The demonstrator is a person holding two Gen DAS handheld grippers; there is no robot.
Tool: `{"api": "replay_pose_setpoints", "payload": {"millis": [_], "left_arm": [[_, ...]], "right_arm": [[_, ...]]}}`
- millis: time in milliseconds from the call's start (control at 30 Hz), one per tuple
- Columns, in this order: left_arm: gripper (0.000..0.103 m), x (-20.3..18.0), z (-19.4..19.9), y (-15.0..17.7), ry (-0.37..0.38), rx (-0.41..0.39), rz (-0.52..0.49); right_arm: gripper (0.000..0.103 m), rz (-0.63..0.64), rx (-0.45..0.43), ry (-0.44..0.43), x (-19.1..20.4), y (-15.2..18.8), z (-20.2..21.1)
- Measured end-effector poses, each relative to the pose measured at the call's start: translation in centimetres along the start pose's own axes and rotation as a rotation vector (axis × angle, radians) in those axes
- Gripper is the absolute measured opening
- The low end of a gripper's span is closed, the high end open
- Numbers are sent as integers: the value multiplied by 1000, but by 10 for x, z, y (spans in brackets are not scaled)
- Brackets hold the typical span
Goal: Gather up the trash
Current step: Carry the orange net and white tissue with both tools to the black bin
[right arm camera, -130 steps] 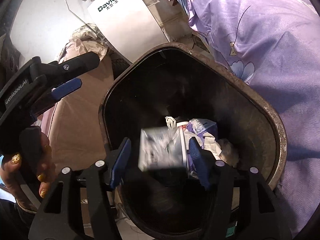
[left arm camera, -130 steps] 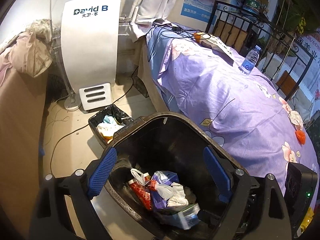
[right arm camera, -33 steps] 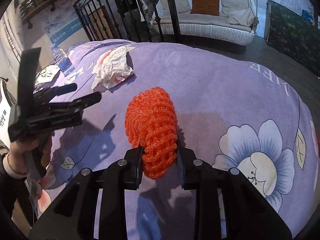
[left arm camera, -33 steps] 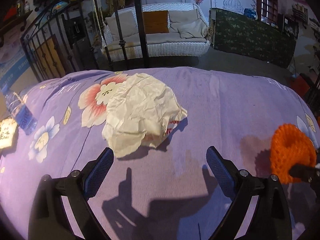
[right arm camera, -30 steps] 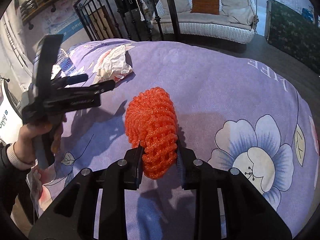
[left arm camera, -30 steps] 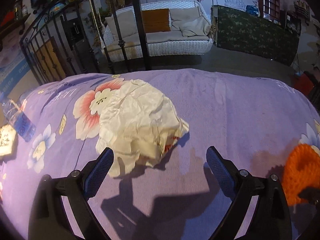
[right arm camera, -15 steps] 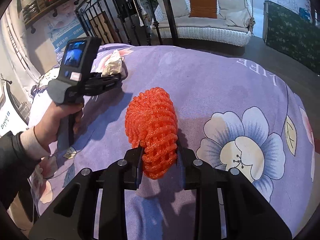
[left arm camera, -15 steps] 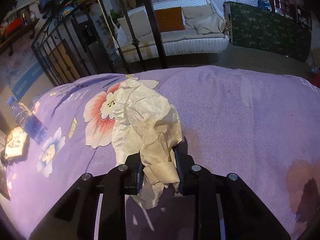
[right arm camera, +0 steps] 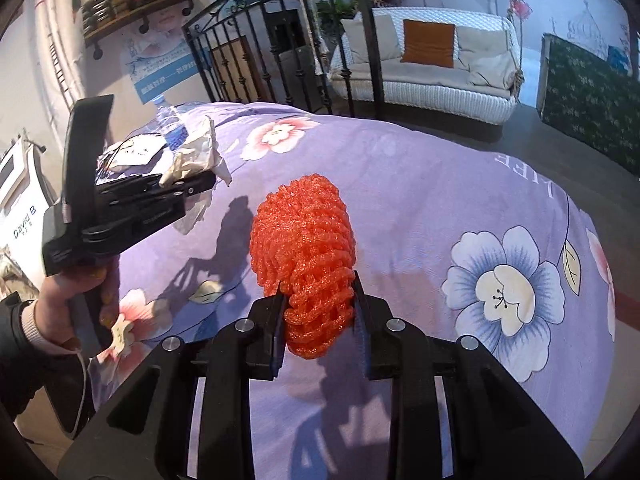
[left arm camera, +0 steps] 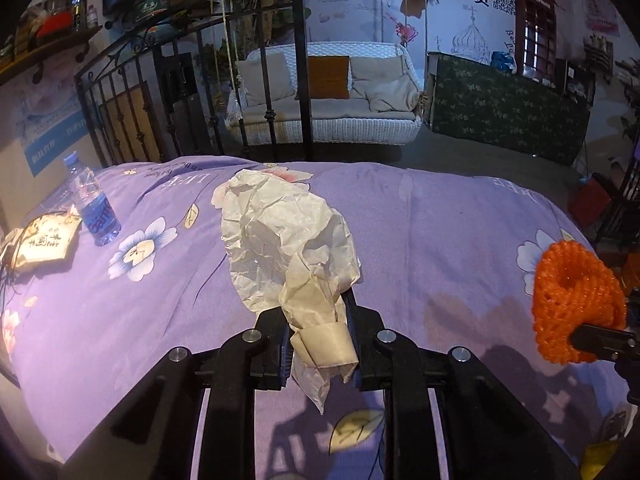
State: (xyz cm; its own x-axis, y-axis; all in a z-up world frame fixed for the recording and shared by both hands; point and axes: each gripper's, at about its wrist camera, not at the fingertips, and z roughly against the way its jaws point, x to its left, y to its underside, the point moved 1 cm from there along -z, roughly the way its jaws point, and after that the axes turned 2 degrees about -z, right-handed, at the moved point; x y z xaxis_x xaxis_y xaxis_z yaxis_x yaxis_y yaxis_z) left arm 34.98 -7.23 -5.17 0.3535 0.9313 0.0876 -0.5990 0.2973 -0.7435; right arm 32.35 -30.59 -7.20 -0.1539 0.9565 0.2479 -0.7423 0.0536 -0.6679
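Observation:
A crumpled cream paper wrapper [left arm camera: 288, 236] hangs lifted above the purple flowered bedspread [left arm camera: 440, 232]. My left gripper [left arm camera: 316, 320] grips its lower end, and its jaws are still closing on it. In the right wrist view the same gripper [right arm camera: 192, 184] sits at the left in a person's hand, the paper [right arm camera: 196, 152] sticking up from it. An orange foam fruit net [right arm camera: 304, 248] stands between the pads of my right gripper [right arm camera: 318, 312], which is shut on it. The net [left arm camera: 572, 292] also shows at the right edge of the left wrist view.
A small water bottle [left arm camera: 94, 204] and a printed card [left arm camera: 44, 242] lie on the spread at the far left. A black iron railing [left arm camera: 160, 92] borders the bed, with a white wicker sofa [left arm camera: 328, 92] beyond. A white machine [right arm camera: 20, 208] stands at the left.
My left gripper moved onto the paper, shut on it and lifted it off the spread. My right gripper kept its hold on the orange net and rose a little.

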Motion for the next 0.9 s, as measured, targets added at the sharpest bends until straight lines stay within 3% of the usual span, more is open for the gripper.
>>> {"api": "replay_pose_setpoints", "payload": {"millis": [433,900], "left_arm": [[20,37,110,74,-16,-38,67],[20,66,188,156,-157,-58,154]], "right_arm": [[28,171,-2,-81,100,50,57],[28,241,-19,-183,188,115,93]]}}
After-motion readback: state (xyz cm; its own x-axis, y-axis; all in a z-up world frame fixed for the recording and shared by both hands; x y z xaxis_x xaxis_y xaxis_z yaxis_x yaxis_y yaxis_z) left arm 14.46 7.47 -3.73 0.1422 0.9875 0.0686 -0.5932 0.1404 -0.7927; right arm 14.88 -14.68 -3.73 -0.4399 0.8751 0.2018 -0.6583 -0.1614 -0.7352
